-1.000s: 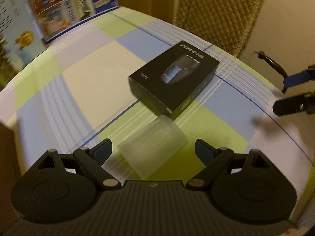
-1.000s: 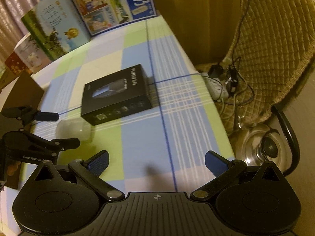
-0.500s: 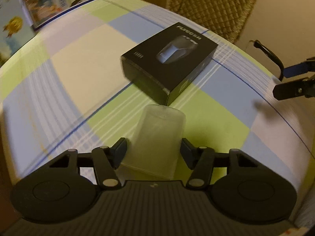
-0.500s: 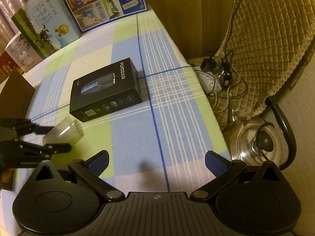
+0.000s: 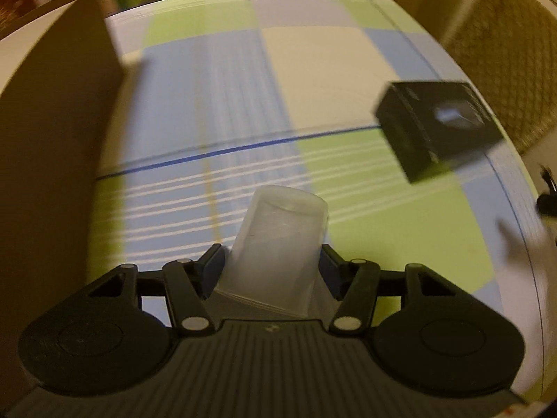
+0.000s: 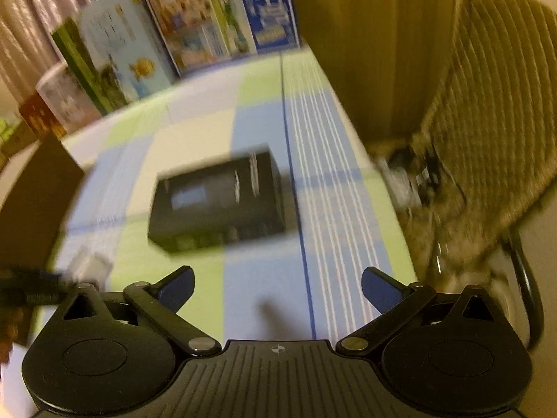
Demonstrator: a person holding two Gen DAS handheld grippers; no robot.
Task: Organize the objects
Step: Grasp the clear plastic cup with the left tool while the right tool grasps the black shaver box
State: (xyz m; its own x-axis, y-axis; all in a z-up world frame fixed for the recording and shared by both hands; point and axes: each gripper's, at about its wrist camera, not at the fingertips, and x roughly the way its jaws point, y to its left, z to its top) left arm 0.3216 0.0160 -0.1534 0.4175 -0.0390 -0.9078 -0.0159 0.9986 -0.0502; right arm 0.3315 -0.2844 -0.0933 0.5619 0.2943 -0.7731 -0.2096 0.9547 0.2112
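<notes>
Frosted cup [image 5: 278, 250] clamped in left hand-held gripper [image 5: 271, 271], long axis pointing away (right one empty, closing).

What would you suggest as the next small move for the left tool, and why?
Probably carry the translucent cup on toward the brown cardboard box at its left. The left tool has its pads pressed on the cup's sides, and the box is the only container nearby, with bare tablecloth in between.

- We see frosted plastic cup [image 5: 278, 247], clamped at its sides, closed end pointing away.
- Black box [image 6: 219, 198] lies flat on checked cloth, blurred.
</notes>
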